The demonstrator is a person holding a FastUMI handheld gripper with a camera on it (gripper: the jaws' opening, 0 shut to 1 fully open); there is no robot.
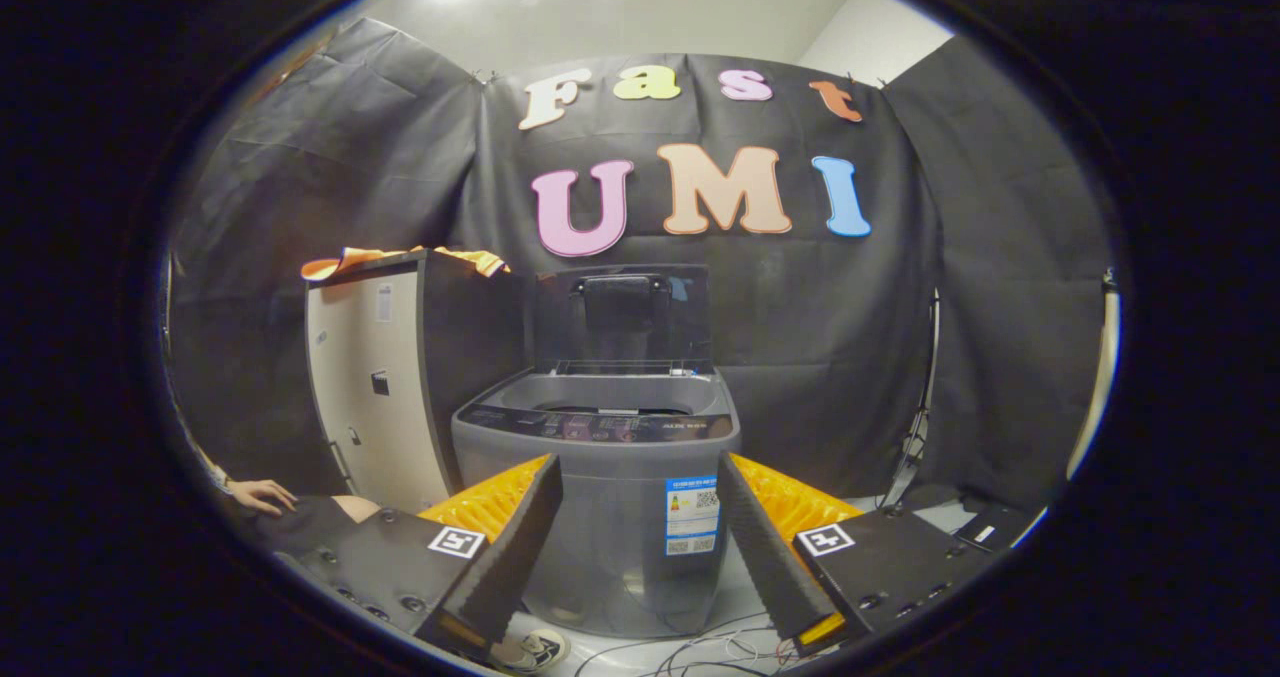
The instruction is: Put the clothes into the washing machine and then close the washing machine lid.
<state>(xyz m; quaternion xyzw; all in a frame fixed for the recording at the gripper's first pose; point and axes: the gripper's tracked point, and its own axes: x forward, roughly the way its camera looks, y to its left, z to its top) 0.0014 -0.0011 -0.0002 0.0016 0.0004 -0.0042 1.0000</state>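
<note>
The washing machine [600, 497] stands straight ahead of the gripper [640, 557], its lid [622, 312] raised upright at the back and the drum mouth open, so nothing needs clearing before loading. To its left is a tall cabinet [395, 377], and the clothes [350, 259] — an orange garment — lie draped across its top, well apart from the fingers and above them. The step in hand looks like the reach for that garment: it would go best by lifting the gripper up and left, coming in over the cabinet's edge and pinching a raised fold rather than a flat stretch. The gripper sits low and level, pointed at the machine's front, its fingers spread wide and holding nothing — a person's hand [262, 495] rests nearby on the left.
</note>
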